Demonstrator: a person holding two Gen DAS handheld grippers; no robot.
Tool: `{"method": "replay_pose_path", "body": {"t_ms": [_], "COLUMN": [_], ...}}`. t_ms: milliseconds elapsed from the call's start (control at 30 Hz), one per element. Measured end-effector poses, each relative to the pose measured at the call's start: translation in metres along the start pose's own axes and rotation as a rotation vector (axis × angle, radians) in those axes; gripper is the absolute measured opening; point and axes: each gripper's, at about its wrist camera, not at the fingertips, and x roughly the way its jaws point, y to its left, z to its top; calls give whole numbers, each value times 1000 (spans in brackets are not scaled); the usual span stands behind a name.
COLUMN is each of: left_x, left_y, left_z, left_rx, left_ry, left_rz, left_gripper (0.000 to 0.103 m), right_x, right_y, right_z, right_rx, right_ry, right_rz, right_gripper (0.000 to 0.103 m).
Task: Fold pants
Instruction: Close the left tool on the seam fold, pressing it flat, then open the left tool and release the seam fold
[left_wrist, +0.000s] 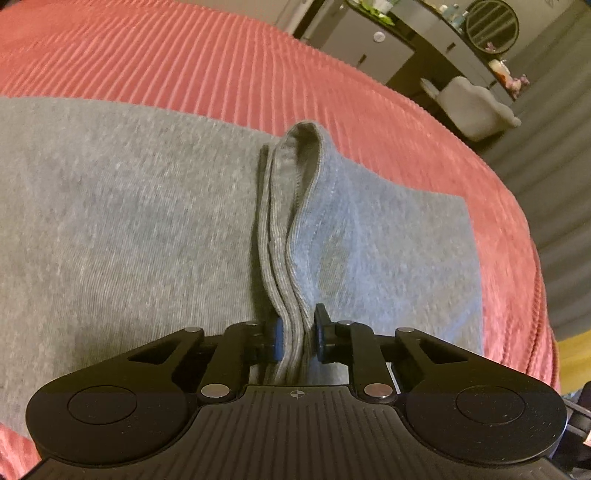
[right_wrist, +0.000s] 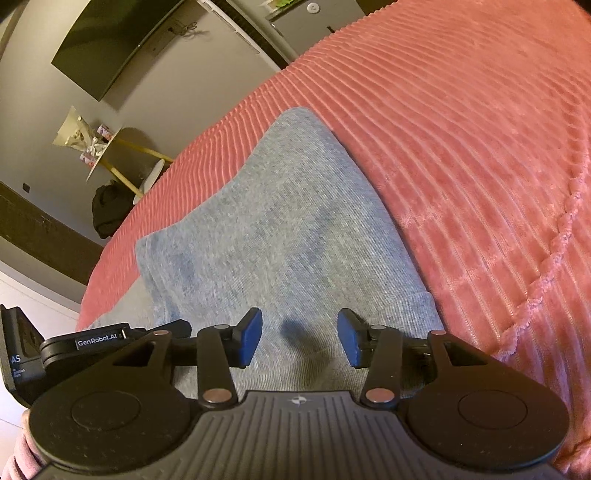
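Nearest you, the left gripper (left_wrist: 298, 338) has its pads pinched on a stack of ribbed hem layers, the edge of the grey pants (left_wrist: 129, 221) pulled up into a standing ridge. The pants lie on the pink ribbed bedspread (left_wrist: 184, 48), flat to the left of the ridge and, to its right, as a bluer panel sloping down from it.

Your right gripper (right_wrist: 300, 338) hangs over the same cloth with its jaws apart and nothing between them; it holds nothing. Its shadow falls on the fabric just ahead of the pads.

What could go wrong, as I judge it:

- The left pads hold several layers near their edge. The outermost layer bows away in a loop (left_wrist: 301, 155) further along, so it may be caught only shallowly. Lift fast and it could slip out, leaving a skewed fold.
- With one side ungripped, carrying the hem across on the left grip alone would likely drag the cloth diagonally and bunch it.
- If you close the right gripper where it now hovers, it looks set to pinch a flat middle stretch rather than an edge. It could take only the top layer, or snag the bedspread underneath and pull that up too.
- The plush bedspread may cling, so a low sweep could wrinkle the lower layer.
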Motion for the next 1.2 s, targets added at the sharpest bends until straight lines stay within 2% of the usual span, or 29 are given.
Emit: {"method": "replay_pose_path", "body": {"t_ms": [100, 233, 333, 467, 533, 600, 667, 767, 833, 900, 1067, 1133, 1200], "left_x": [-9, -28, -49, -72, -75, -74, -75, -85, -91, -92, -78, -64, -47], "left_y": [-8, -13, -9, 20, 39, 53, 60, 66, 69, 63, 46, 40, 40], "left_z": [1, 8, 15, 18, 13, 6, -4, -9, -7, -3, 3, 7, 12], "left_rx": [36, 76, 115, 125, 116, 102, 96, 67, 29, 24, 53, 44, 40], "left_ry": [-14, -48, -105, -146, -151, -139, -137, -192, -221, -244, -295, -315, -336], "left_rz": [3, -12, 28, 121, 174, 195, 210, 242, 222, 178, 89, 58, 77], "left_gripper": [17, 16, 16, 17, 18, 21, 25, 26, 26, 26, 32, 46, 49], "right_x": [-3, -12, -19, -23, -19, -16, -11, -3, 5, 13, 40, 53, 66], "right_y": [5, 17, 27, 40, 45, 49, 56, 70, 78, 86, 99, 100, 100], "right_z": [-1, -4, -4, -5, -6, -6, -6, -8, -10, -13, -10, -4, 7], "right_rx": [-19, -65, -109, -172, -195, -212, -235, -306, -365, -416, -488, -506, -510], "right_ry": [-8, -53, -74, -90, -83, -81, -85, -103, -103, -104, -82, -73, -80], "right_rz": [-8, -24, -31, -43, -64, -71, -83, -111, -121, -131, -147, -179, -217], "right_gripper": [47, 56, 57, 61, 61, 61, 59, 48, 35, 28, 27, 26, 23]}}
